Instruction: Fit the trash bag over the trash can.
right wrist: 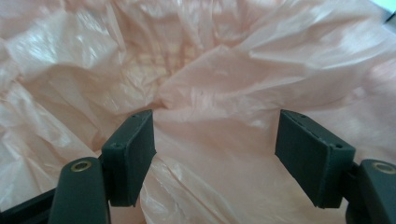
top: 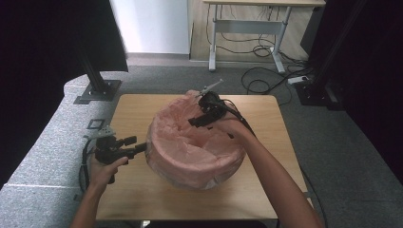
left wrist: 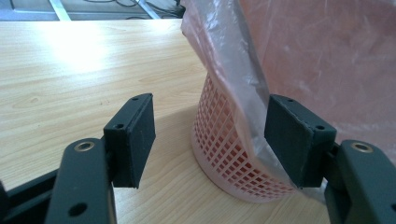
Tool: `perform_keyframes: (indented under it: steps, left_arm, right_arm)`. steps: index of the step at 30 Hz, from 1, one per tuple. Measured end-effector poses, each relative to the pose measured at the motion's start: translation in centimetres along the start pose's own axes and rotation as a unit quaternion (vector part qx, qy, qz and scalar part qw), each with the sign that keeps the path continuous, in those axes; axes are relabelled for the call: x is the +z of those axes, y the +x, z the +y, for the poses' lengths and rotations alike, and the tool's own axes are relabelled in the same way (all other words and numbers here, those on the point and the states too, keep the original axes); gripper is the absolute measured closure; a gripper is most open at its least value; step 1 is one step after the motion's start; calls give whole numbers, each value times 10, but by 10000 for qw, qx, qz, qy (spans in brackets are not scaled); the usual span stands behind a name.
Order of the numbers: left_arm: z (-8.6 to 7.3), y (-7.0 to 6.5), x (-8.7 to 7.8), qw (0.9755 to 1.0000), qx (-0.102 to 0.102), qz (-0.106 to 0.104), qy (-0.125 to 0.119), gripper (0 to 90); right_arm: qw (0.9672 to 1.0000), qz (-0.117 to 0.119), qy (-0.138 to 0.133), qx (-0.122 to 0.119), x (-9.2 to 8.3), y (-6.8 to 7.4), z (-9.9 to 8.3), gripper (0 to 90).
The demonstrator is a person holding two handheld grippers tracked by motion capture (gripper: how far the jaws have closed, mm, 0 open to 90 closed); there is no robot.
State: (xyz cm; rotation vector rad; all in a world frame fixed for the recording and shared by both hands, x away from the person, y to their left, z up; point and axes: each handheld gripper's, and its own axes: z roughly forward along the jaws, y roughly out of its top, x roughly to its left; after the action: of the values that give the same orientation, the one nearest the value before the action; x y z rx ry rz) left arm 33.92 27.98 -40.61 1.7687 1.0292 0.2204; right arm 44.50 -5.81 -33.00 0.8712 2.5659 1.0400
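Observation:
A pink mesh basket (left wrist: 219, 154) lined with a crumpled pink plastic bag (top: 190, 142) stands in the middle of the wooden table (top: 266, 118). My left gripper (top: 137, 145) is level at the basket's left side, jaws open. In the left gripper view the bag's hanging edge (left wrist: 233, 79) and the basket wall lie between the jaws of the left gripper (left wrist: 210, 116), close to the right pad (left wrist: 289, 135), with nothing pinched. My right gripper (top: 202, 119) hovers over the bag's far right rim. The right gripper (right wrist: 215, 126) is open, facing the bag's wrinkled inside (right wrist: 210, 70).
Bare tabletop (left wrist: 70, 60) lies left of the basket and along the front edge. Behind the table are a white desk frame (top: 247, 28), floor cables (top: 266, 80) and two black stand bases (top: 97, 90) on grey carpet.

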Motion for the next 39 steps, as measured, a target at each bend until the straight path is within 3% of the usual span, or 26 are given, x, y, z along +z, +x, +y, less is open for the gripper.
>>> perform_keyframes:
  steps: [7, 13, 18, 22, 25, 31, 39]
  left_arm:
    - [0, 0, 0, 10000, 10, -2, 10, 332]
    - [0, 1, 1, 10000, 4, 10, 21, 333]
    - [0, 1, -1, 10000, 3, 2, -19, 332]
    - [1, 1, -2, 10000, -17, 5, -43, 333]
    - [2, 0, -1, 10000, 3, -12, -31, 333]
    - [2, -3, 1, 10000, 49, -29, 11, 333]
    - [2, 0, -1, 10000, 32, -20, -13, 333]
  right_arm:
    - [9994, -12, 331, -88, 15, 7, -4, 274]
    - [9993, 60, 356, -8, 15, 7, -5, 274]
    - [9999, 111, 71, -39, 5, 9, -4, 276]
    - [9985, 398, -364, -91, -9, 15, -1, 280]
    - [9969, 603, -460, -213, -12, 24, 0, 279]
    - [9960, 798, -194, -365, 5, 40, -2, 258]
    - [9951, 889, 126, -407, 15, 43, -3, 238]
